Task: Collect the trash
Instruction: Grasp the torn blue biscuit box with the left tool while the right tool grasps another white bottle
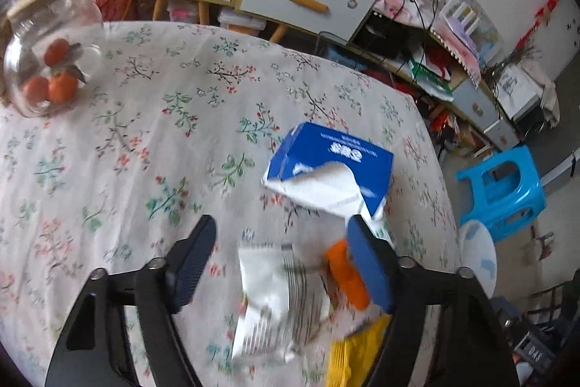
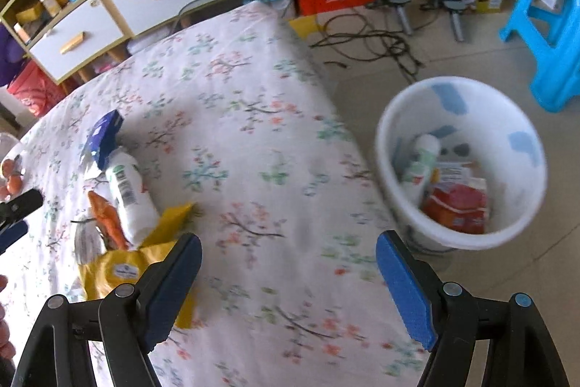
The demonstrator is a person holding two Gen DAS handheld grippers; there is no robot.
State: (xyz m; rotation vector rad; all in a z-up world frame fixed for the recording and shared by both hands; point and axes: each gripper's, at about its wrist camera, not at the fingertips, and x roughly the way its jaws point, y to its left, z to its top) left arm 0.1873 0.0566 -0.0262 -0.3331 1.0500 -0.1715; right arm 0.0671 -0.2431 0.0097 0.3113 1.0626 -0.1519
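Trash lies in a small heap on the worktop [image 1: 108,140], right in front of the left hand-held gripper [image 1: 286,242]. The white wrapper [image 1: 275,300] sits between its two spread fingers; it looks thin, light and crinkly, so I judge it will fold easily and a pinch on its middle or one edge should hold. Just beside the right finger are an orange wrapper [image 1: 346,272] and a yellow bag [image 1: 351,358], also soft. Ahead of the fingers is a torn blue box [image 1: 326,162], stiffer but light, best taken by a wall. A white bottle [image 2: 127,191] lies in the heap; it is smooth and may slip.

The left hand-held gripper is released and tilted down over the heap. The right hand-held gripper [image 2: 290,256] is also released, empty, above the worktop edge, with the white bin [image 2: 522,216] on the floor ahead to its right.
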